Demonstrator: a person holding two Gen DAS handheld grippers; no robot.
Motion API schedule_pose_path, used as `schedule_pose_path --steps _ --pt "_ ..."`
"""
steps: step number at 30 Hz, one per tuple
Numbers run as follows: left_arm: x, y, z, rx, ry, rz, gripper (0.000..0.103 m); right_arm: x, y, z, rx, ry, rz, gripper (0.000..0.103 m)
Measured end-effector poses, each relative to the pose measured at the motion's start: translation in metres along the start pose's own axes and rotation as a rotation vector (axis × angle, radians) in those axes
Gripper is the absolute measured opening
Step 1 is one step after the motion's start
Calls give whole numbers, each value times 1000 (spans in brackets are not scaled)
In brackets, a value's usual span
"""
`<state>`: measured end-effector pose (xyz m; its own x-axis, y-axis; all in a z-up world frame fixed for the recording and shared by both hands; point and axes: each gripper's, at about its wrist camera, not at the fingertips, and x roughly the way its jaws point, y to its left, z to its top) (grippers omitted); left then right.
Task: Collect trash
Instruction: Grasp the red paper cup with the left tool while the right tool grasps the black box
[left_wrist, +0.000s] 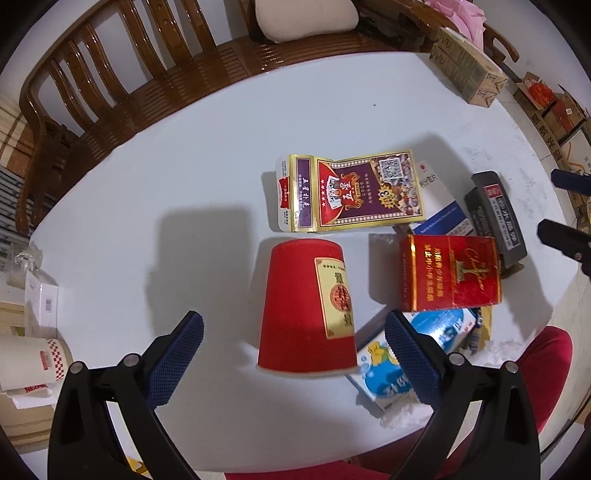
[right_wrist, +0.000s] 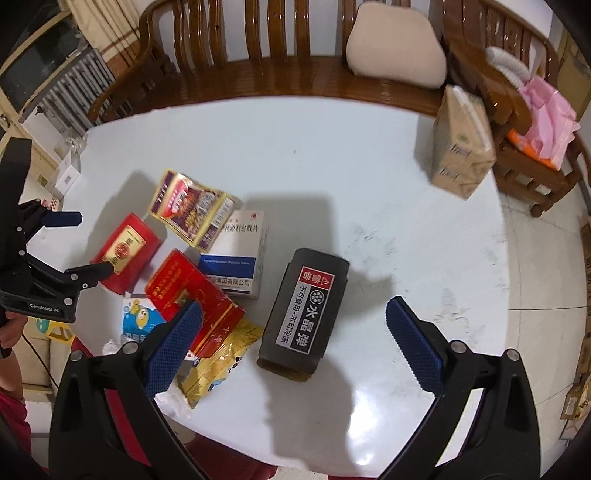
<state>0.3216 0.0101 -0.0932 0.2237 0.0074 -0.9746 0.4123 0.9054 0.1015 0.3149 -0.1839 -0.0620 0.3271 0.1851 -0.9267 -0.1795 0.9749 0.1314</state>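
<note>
Behind the white table (left_wrist: 147, 184) a wooden bench (left_wrist: 110, 74) is curving. I'm hovering my left gripper (left_wrist: 293, 345), released, around an upturned red cup (left_wrist: 306, 306); my right gripper (right_wrist: 293, 334), also released, is hanging over a dark box (right_wrist: 304, 314), possibly crumpled.

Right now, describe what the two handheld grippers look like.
Both the left gripper and right gripper have black plastic arms with silver rivets, ending in blue cross-hatched pads. The left one's body carries white "GenRobot.AI" lettering, with a thin dark cable below.
</note>
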Motion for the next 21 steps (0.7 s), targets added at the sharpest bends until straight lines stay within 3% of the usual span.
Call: schedule_pose_path --steps 12,16,21 --pt "36 9 10 -12 46 -36 96 52 -11 6 43 102 7 90" --pt "45 11 10 -26 56 -54 96 69 -17 5 64 142 -2 69" --pt "54 12 11 -28 67 -57 95 72 -12 5 29 137 -42 62"
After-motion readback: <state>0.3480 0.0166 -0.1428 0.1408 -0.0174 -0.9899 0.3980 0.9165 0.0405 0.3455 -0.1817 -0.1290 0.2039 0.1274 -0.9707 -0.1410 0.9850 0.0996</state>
